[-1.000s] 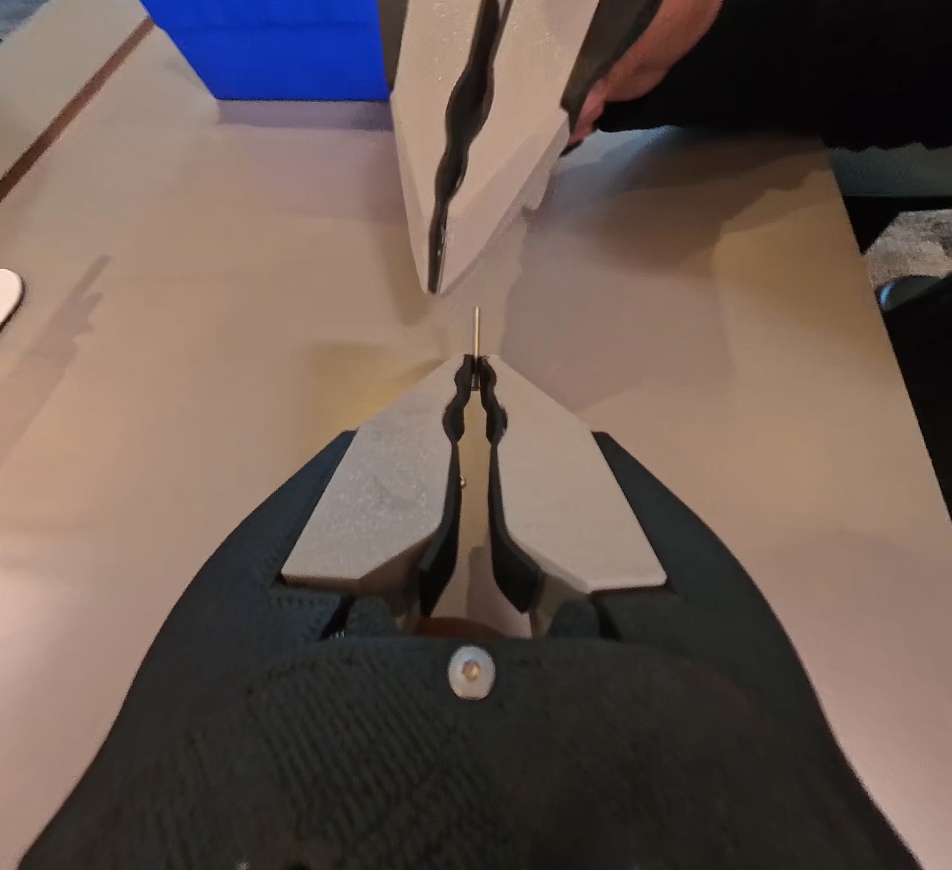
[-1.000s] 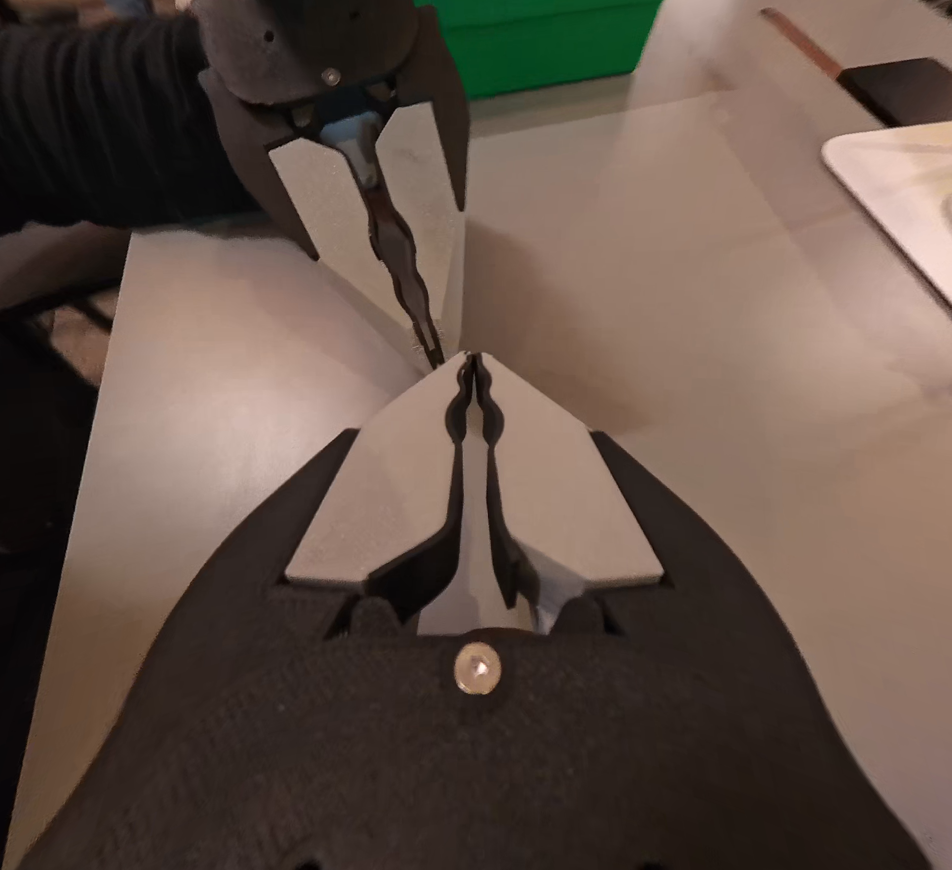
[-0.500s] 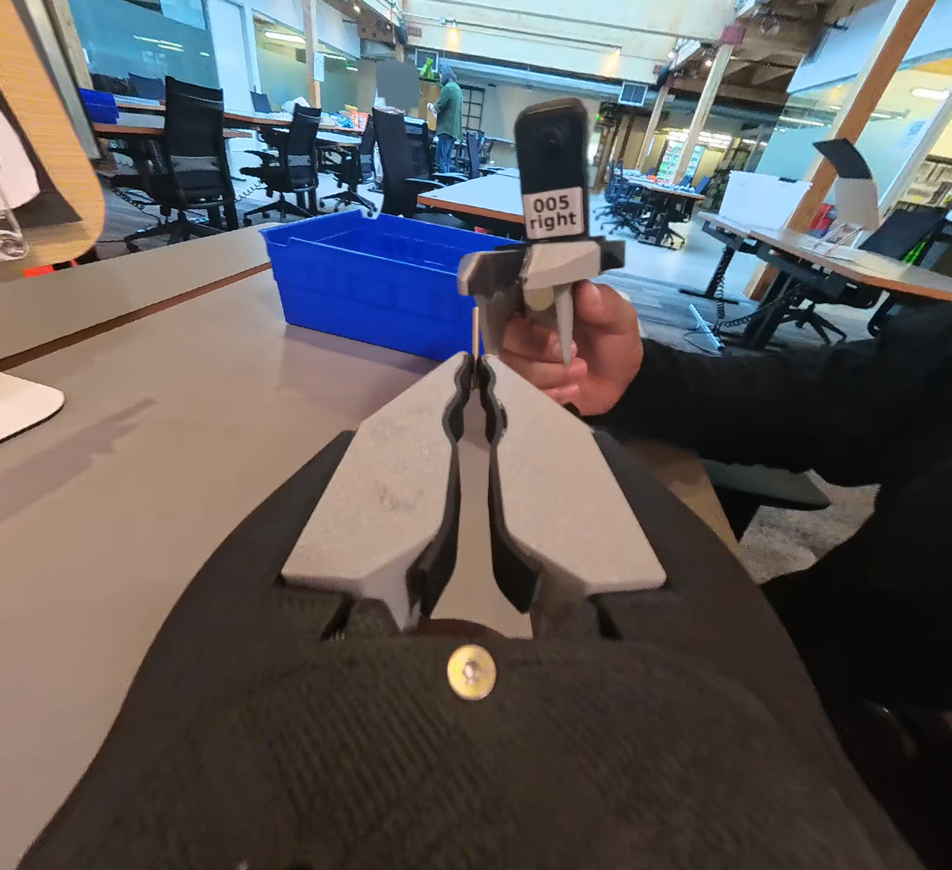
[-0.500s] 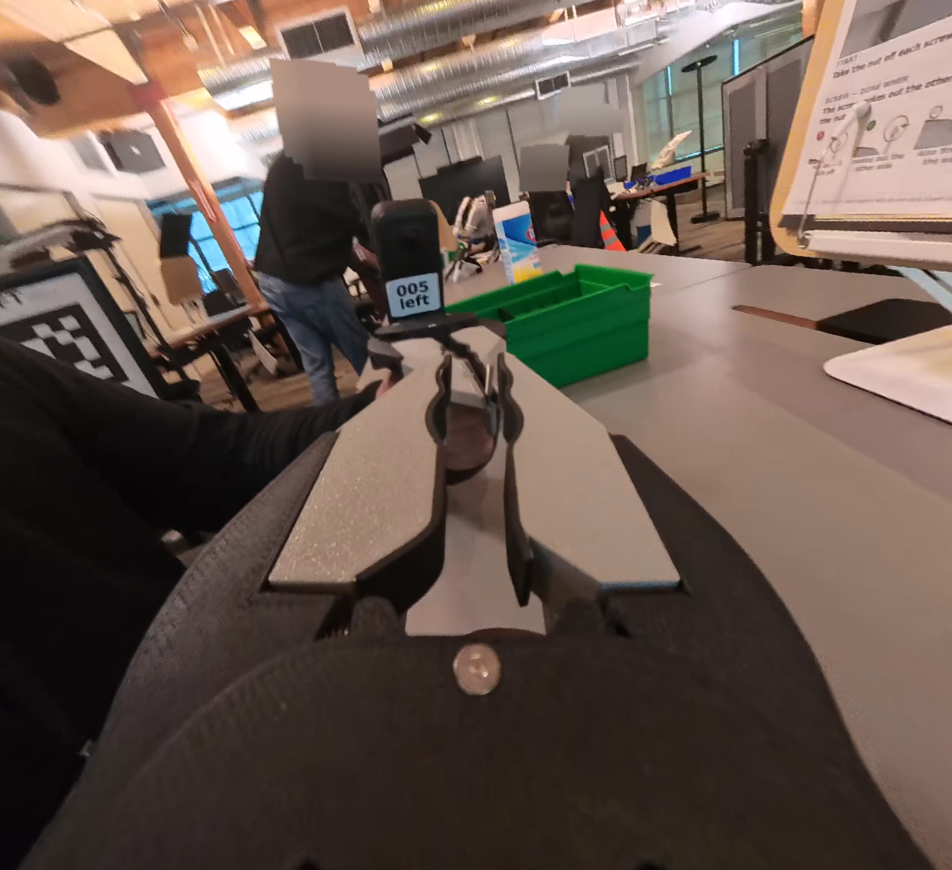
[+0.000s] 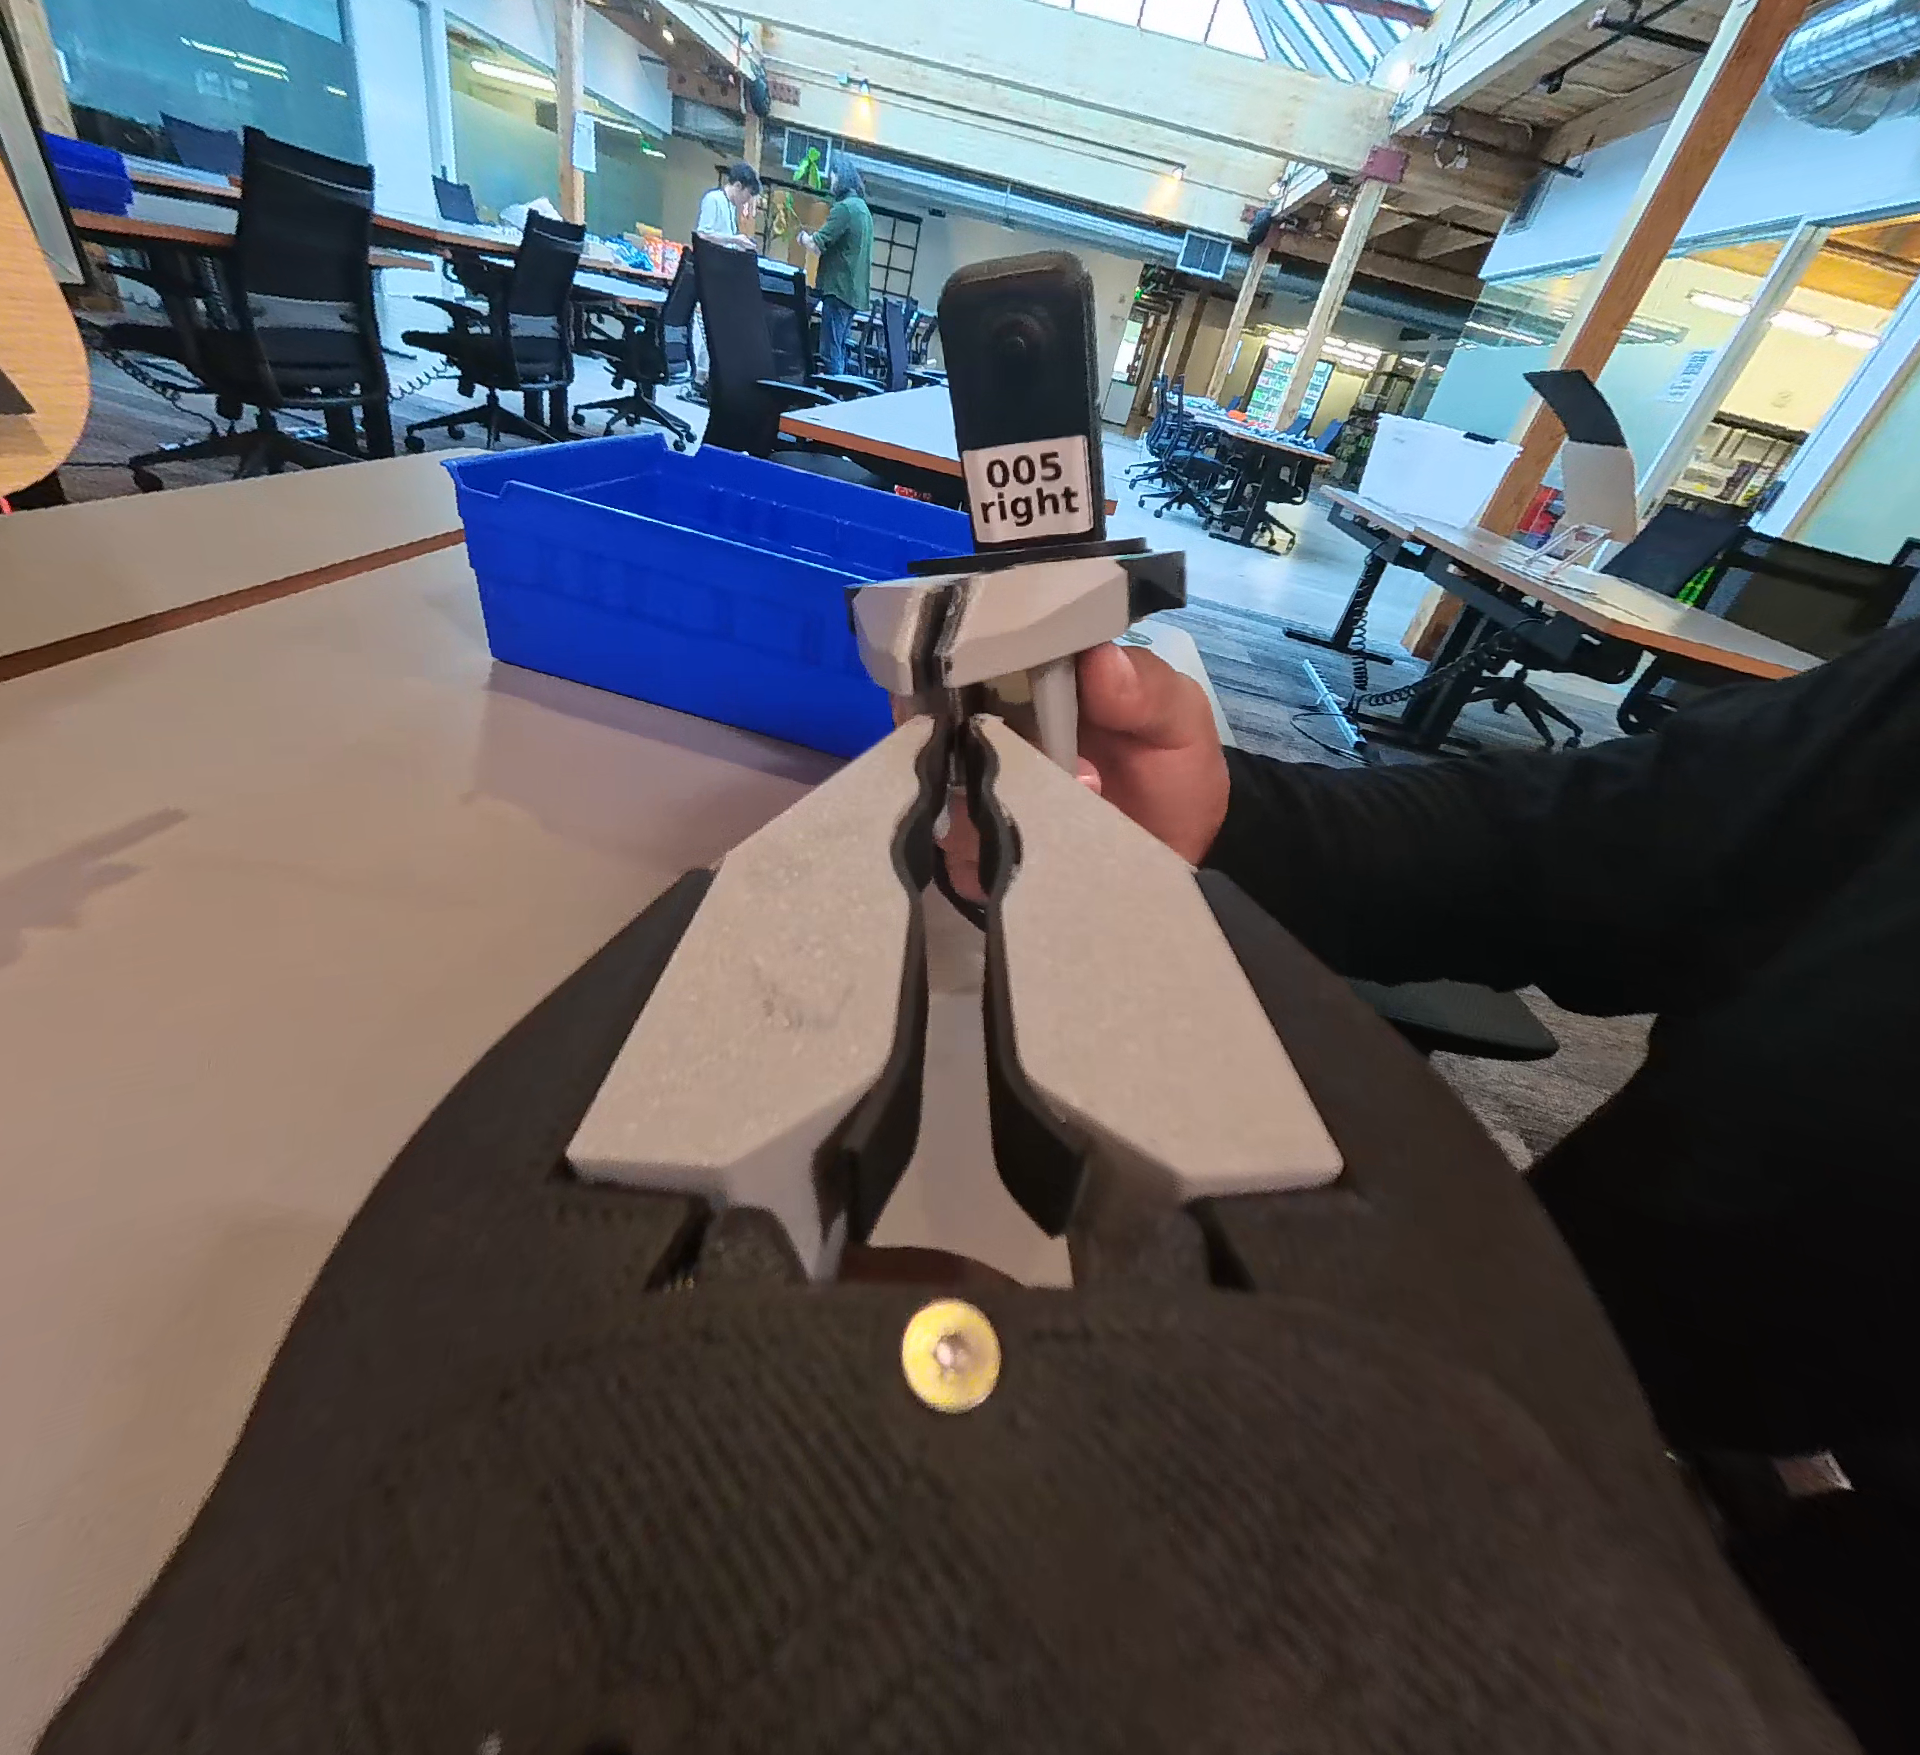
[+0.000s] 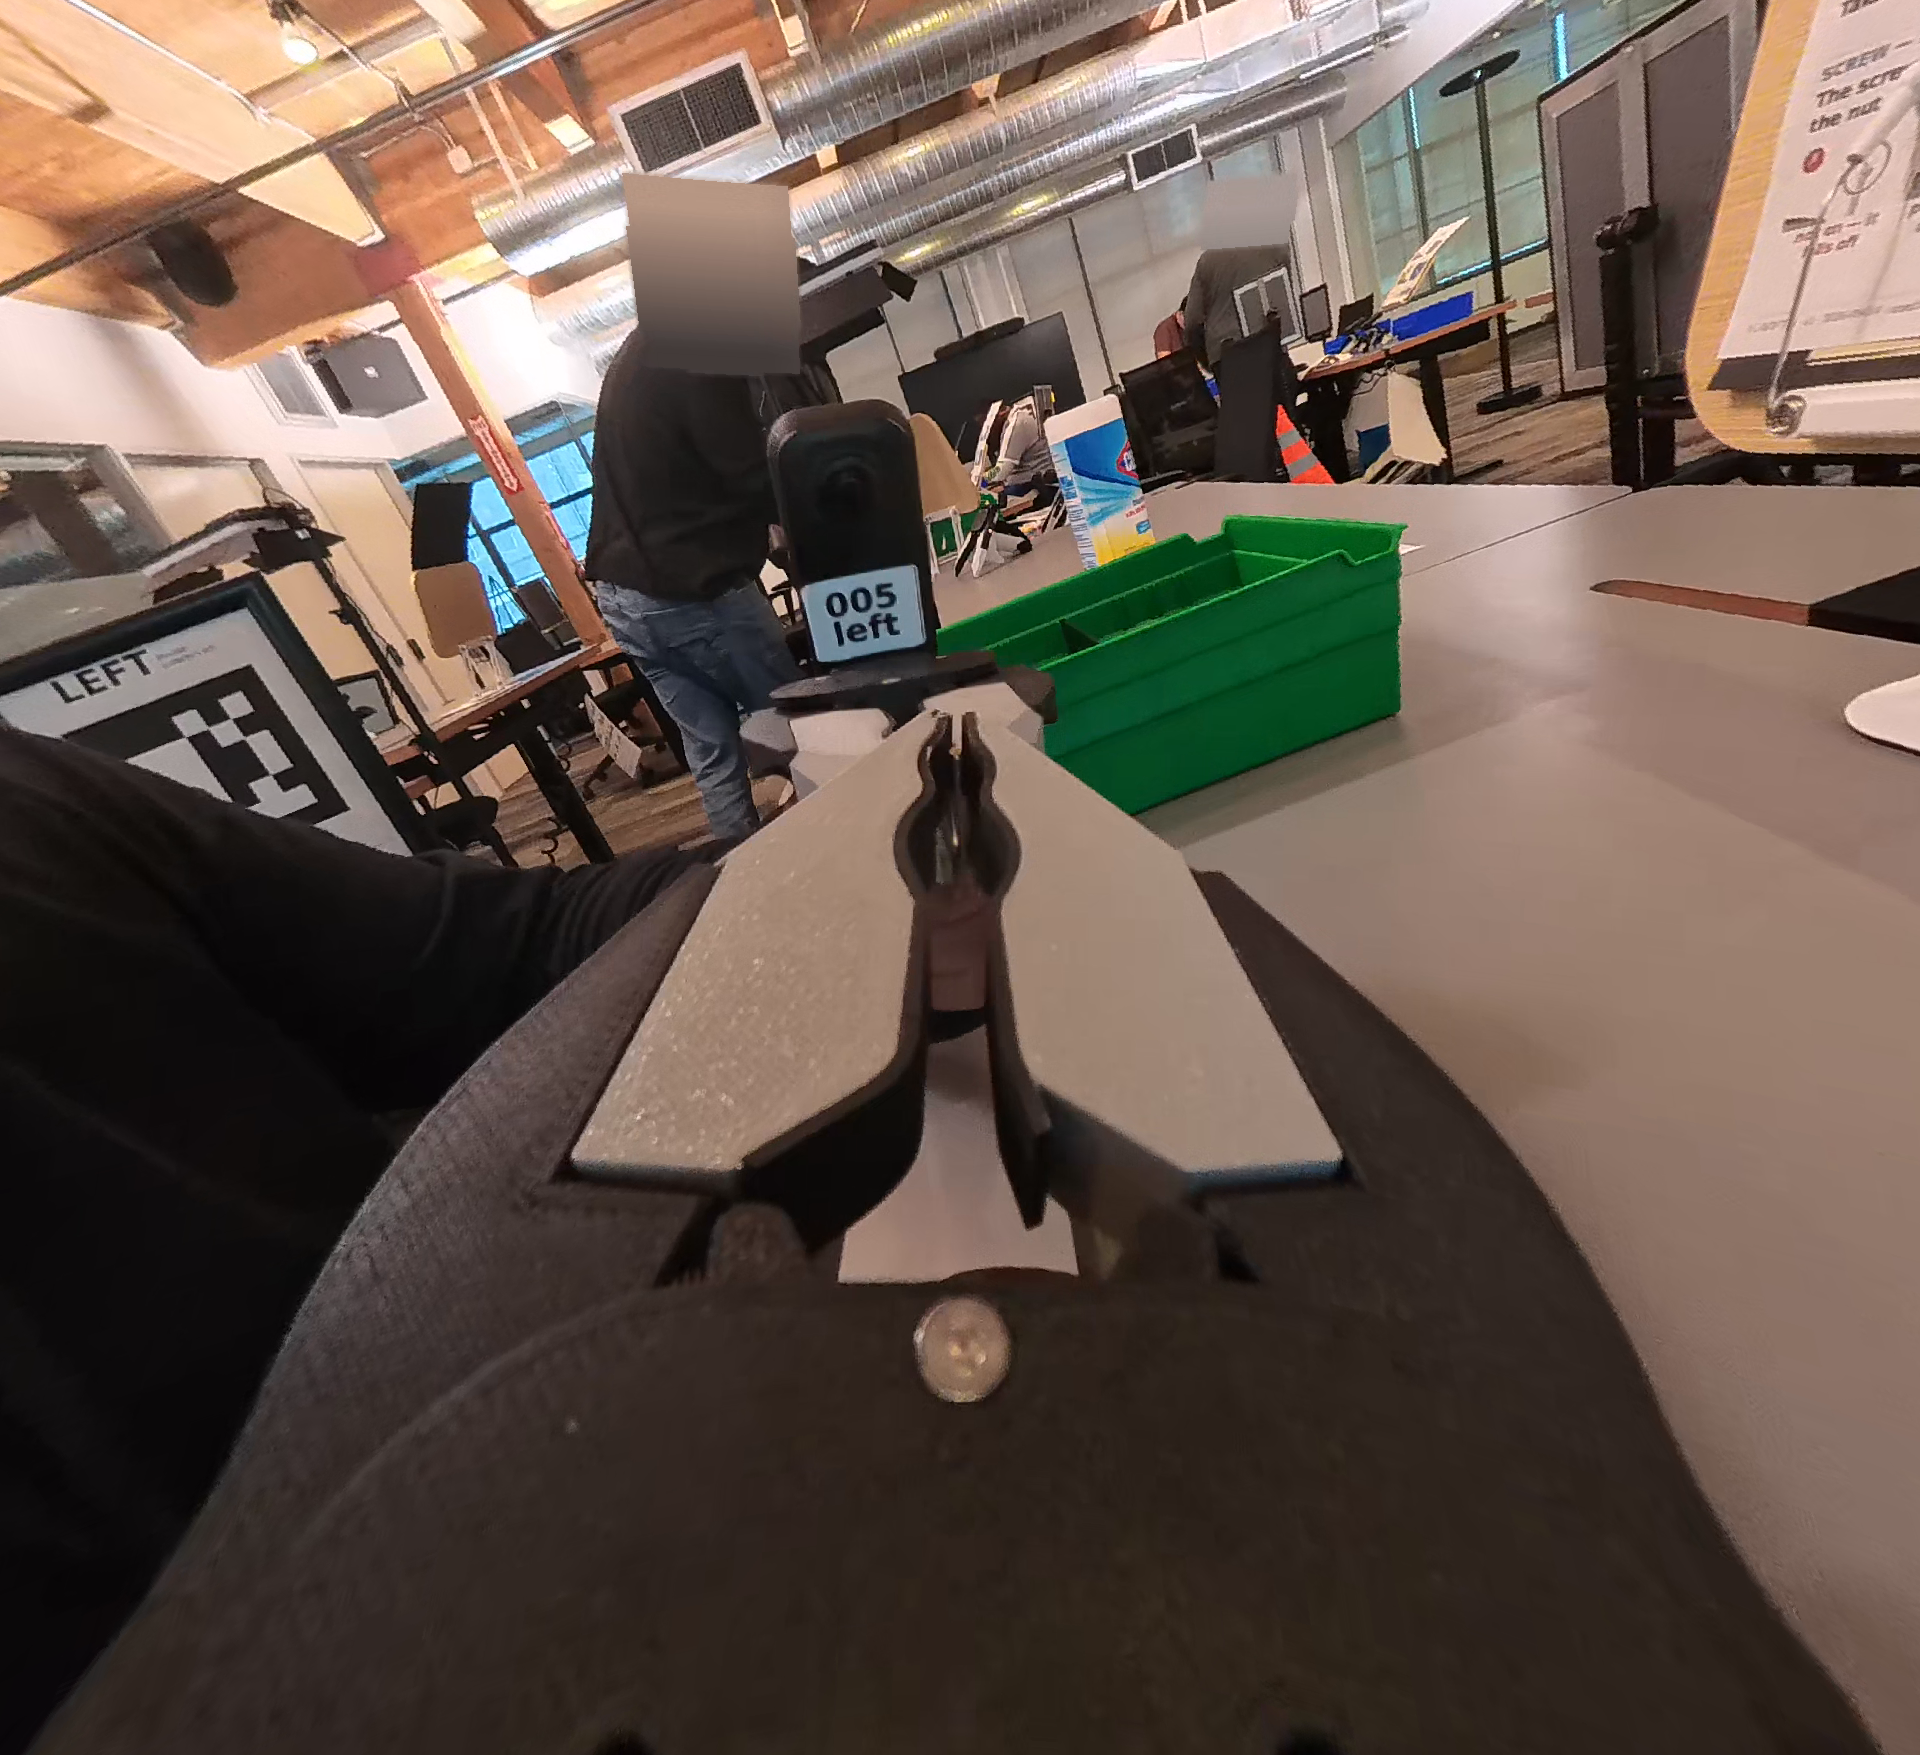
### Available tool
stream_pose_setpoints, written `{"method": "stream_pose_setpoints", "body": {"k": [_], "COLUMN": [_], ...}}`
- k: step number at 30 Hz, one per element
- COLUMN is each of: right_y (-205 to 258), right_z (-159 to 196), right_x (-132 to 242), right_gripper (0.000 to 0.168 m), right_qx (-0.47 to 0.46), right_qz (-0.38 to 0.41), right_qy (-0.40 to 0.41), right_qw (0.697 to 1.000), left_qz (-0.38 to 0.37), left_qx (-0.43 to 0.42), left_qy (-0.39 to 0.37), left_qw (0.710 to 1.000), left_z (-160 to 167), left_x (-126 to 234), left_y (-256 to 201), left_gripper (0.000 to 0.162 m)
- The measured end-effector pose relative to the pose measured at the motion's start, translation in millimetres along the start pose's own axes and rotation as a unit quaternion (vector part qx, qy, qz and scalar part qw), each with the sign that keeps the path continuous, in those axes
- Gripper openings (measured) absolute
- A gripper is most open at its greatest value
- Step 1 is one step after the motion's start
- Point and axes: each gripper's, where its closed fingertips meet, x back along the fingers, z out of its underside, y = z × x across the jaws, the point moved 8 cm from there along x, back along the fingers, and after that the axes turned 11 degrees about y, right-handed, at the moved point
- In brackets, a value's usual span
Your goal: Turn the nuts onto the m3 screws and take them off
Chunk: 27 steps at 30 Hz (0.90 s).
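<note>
Left wrist view: left gripper [image 5: 954,737], fingers drawn narrow, tips meeting those of the right gripper [image 5: 938,656], held upright by a hand [image 5: 1138,770] in a black sleeve. A thin screw [image 6: 948,832] shows between the right gripper's [image 6: 958,731] closed-in fingers in the right wrist view; which tool grips it, and any nut, cannot be told. Blue bin [image 5: 675,562] far left on the grey table [image 5: 260,822]; green bin [image 6: 1195,656] far right.
</note>
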Motion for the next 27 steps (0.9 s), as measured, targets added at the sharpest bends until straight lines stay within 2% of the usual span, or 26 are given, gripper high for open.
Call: {"method": "stream_pose_setpoints", "body": {"k": [27], "right_y": [-1.0], "right_z": [3.2], "right_x": [-7.3], "right_gripper": [0.0], "right_qx": [0.008], "right_qz": [0.01], "right_qy": [0.031], "right_qw": [0.999], "left_qz": [-0.001], "left_qx": [-0.007], "left_qy": [0.042], "left_qw": [0.999], "left_z": [9.0], "left_x": [-8.0], "left_y": [0.1], "left_gripper": [0.001]}}
